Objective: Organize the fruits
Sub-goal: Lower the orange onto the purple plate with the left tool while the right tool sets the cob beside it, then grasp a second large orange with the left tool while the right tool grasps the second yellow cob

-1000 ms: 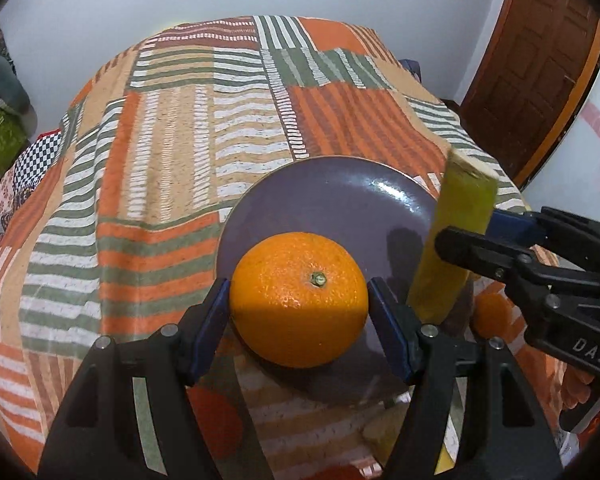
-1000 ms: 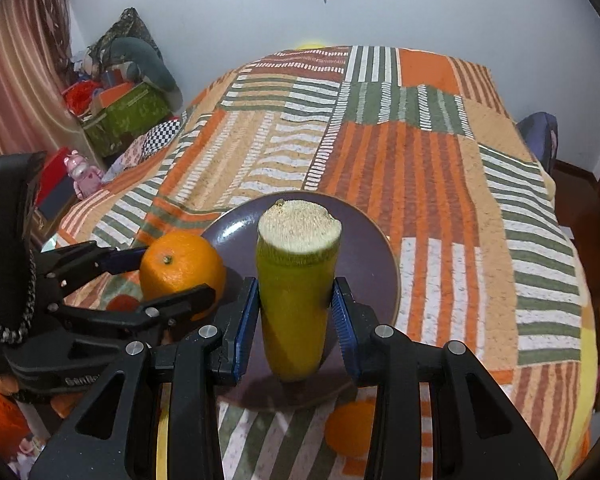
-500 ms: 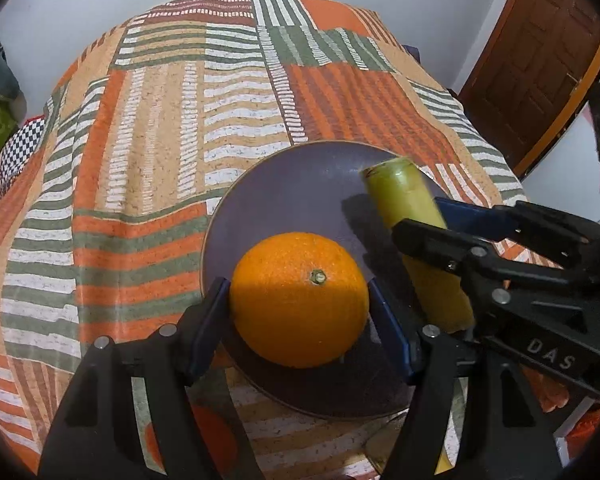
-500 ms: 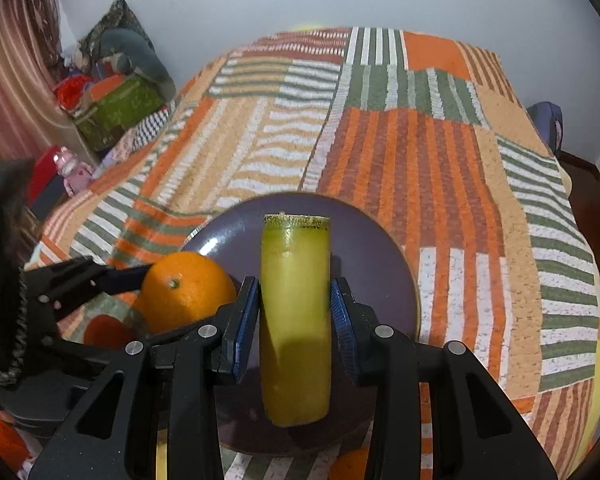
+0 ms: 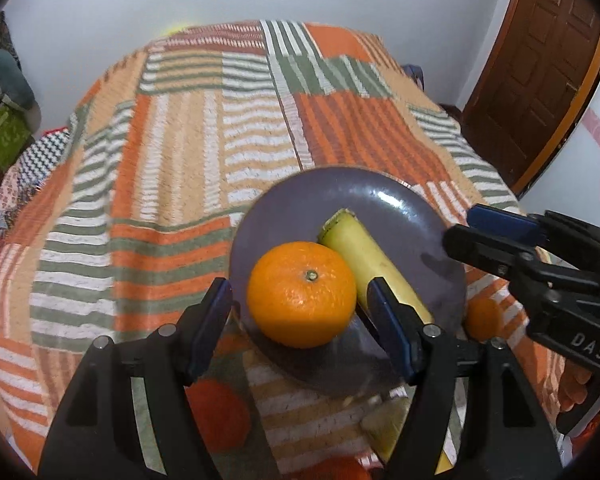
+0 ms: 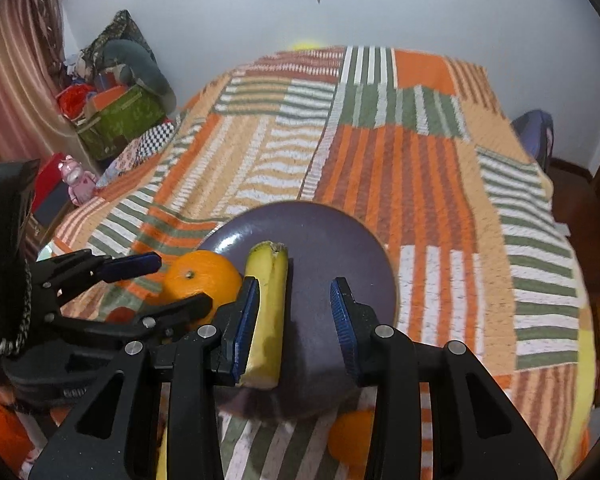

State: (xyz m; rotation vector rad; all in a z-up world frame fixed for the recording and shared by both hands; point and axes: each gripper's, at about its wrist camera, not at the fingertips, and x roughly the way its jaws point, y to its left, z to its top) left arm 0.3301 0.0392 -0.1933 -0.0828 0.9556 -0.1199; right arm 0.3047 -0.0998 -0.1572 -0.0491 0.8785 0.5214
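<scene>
Orange (image 5: 300,294) and banana piece (image 5: 374,264) lie touching on the purple plate (image 5: 416,208), orange at 8 o'clock of it. Left gripper (image 5: 300,320) jaws stand apart, clear of the orange's sides. Right gripper (image 6: 294,316) jaws apart, one pad beside the banana, no clamp. Step looks like release: back both out straight, don't nudge the fruit.

Striped quilted bed (image 5: 188,152); purple plate (image 5: 300,200) and loose oranges (image 6: 350,434) on it.
</scene>
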